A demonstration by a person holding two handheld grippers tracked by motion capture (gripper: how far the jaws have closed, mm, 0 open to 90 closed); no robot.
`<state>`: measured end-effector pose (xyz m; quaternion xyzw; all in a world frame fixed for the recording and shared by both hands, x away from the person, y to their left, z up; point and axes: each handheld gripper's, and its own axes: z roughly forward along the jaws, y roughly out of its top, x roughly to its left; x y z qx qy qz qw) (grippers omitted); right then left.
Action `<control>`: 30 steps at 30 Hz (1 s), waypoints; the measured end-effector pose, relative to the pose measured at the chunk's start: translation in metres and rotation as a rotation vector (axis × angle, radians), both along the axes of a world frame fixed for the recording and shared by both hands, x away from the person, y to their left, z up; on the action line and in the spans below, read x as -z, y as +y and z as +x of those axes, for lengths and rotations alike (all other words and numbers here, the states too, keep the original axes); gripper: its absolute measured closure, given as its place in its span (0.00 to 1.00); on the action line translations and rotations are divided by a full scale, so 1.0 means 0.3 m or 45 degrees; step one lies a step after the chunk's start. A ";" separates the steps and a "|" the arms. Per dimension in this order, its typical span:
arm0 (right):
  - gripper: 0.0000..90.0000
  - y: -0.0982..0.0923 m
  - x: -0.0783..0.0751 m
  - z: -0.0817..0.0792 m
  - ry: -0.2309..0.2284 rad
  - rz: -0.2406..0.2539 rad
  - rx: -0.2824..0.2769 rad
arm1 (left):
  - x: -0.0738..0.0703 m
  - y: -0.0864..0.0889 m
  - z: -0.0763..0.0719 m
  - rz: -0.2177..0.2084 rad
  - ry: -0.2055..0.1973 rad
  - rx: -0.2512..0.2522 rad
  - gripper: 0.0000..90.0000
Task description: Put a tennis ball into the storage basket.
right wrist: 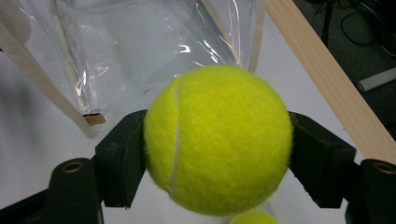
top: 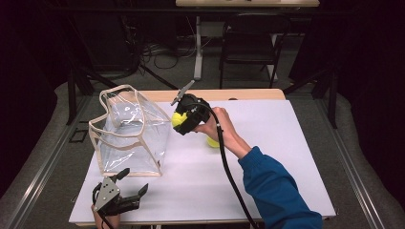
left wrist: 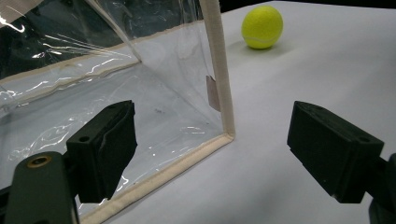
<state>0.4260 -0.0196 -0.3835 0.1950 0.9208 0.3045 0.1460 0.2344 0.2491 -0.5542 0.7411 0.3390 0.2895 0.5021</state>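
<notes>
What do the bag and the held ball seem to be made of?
The bag looks like clear, glossy soft plastic: it shows glare and wrinkles, and its edges carry beige, probably fabric, binding. The ball in the right gripper looks felt-covered: fuzzy yellow nap with a pale curved seam.

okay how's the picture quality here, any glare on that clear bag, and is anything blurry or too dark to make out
High view: the white table is brightly lit, the room behind very dark. Left gripper view: white glare streaks on the clear bag; the loose tennis ball casts a soft shadow; the near left gripper looks slightly soft. Right gripper view: the held tennis ball is sharp in the right gripper, with bag reflections behind.
</notes>
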 end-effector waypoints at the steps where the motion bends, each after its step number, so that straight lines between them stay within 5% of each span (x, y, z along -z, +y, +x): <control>1: 0.29 0.001 -0.003 0.002 -0.003 0.001 -0.002 | 0.000 -0.001 0.000 -0.001 -0.001 -0.001 0.18; 30: 0.29 0.041 -0.072 0.012 -0.070 0.058 0.001 | -0.002 0.000 -0.003 0.001 -0.007 -0.001 0.18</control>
